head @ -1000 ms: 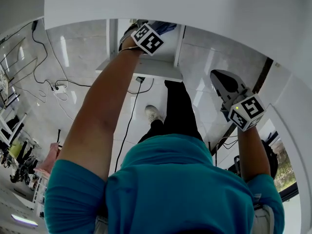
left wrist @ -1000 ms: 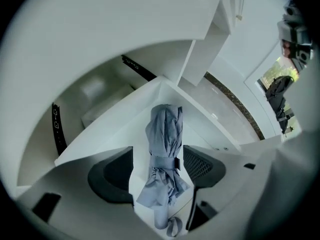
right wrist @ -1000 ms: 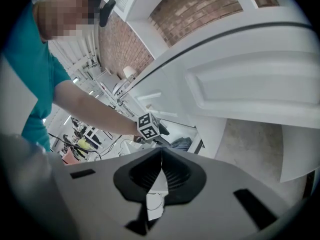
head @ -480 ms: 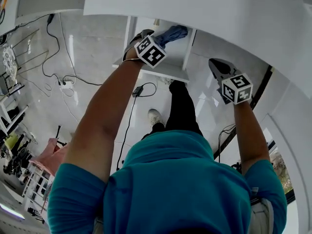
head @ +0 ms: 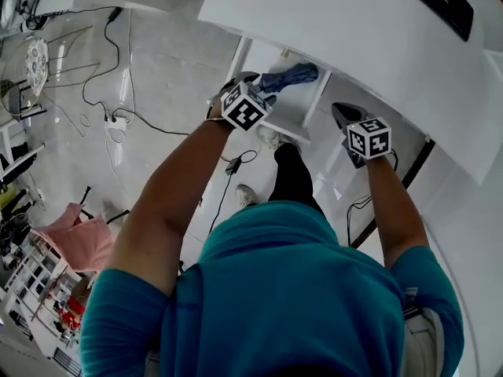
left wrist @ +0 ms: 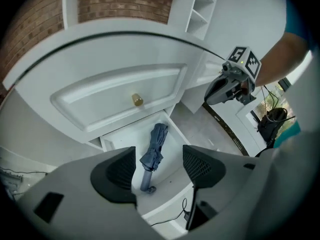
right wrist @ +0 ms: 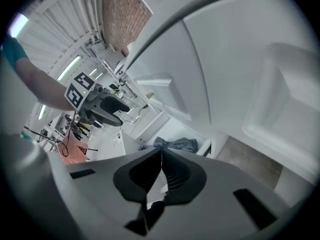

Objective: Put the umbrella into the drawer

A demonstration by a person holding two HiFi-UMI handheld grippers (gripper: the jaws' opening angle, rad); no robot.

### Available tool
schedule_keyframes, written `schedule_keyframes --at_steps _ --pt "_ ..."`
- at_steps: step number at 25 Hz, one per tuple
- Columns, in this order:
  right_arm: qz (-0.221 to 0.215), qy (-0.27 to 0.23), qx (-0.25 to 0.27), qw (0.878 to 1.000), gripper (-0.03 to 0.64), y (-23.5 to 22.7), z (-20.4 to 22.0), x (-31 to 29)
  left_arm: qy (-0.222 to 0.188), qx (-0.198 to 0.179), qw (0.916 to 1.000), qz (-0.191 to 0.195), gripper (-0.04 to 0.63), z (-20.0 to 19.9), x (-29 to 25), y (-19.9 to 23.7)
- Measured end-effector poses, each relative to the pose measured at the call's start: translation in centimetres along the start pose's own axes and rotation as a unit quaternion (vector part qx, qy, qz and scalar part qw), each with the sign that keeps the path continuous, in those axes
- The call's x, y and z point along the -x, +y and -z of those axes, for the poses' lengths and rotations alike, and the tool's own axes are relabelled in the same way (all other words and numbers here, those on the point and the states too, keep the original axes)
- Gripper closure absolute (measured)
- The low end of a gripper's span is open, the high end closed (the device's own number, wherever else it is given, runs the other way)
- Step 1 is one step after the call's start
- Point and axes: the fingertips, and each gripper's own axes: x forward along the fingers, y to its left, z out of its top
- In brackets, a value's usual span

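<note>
The umbrella (left wrist: 152, 154) lies inside the open drawer (left wrist: 116, 136), its long axis running back to front and its handle end nearest the left claw (left wrist: 159, 168). That claw hangs just above, spread and empty. The right claw (right wrist: 161, 173), pinched together on nothing, stands farther off.

Left gripper (left wrist: 159, 169) is hanging over the open white drawer (left wrist: 176, 156), jaws spread wide and gripping nothing. The folded blue umbrella (left wrist: 154, 151) is lying inside the drawer. The right gripper (left wrist: 215, 93) is hovering at upper right, beside the white panel (left wrist: 100, 96) with the brass knob (left wrist: 137, 100).
</note>
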Motion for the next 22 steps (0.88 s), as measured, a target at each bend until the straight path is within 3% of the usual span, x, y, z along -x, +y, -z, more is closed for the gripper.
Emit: schedule_keyframes --at_steps 6,14,17,22 --pt "-0.048 -0.003 0.018 0.999 0.592 4.7 -4.9 -0.6 -0.031 0.054 0.9979 -0.017 0.309 0.9 5.2 -0.6" --pt "-0.099 0.014 0.08 0.992 0.592 11.5 -9.4 -2.0 -0.093 0.122 0.9856 -0.071 0.416 3.7 13.0 -0.3" --pt "-0.113 0.019 0.1 0.988 0.592 13.9 -10.8 -2.2 -0.117 0.144 0.9774 -0.102 0.484 5.0 16.0 0.0" --pt "-0.135 0.027 0.14 0.981 0.592 19.0 -13.5 -2.5 -0.157 0.19 0.9568 -0.155 0.565 8.2 21.8 0.1"
